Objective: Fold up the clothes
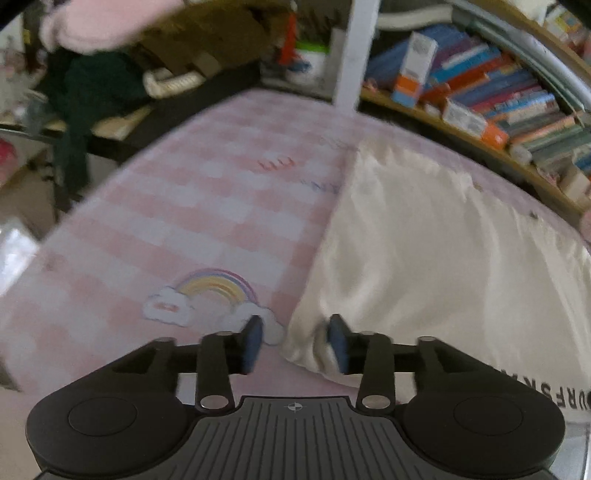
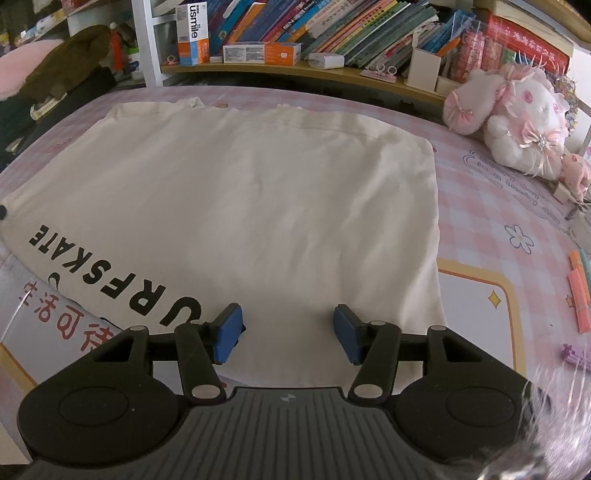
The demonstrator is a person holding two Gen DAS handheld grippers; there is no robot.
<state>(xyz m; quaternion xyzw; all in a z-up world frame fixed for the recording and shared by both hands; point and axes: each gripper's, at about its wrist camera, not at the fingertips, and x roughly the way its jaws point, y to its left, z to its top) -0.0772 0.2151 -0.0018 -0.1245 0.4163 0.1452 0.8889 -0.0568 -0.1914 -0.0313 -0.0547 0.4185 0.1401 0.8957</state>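
Both the left gripper (image 1: pixel 295 341) and right gripper (image 2: pixel 288 334) are released, so the shirt (image 2: pixel 258 192) may bunch if grabbed crooked

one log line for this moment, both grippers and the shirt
left gripper: open at shirt corner | right gripper: open over hem | shirt: flat

A garment (image 2: pixel 258 206) is spread flat on the bed sheet (image 2: pixel 491 229), with a shelf of books (image 2: pixel 332 33) behind it, a plush toy (image 2: pixel 517 122) to its right, and both grippers (image 1: pixel 295 341) (image 2: pixel 288 332) at its near edge.
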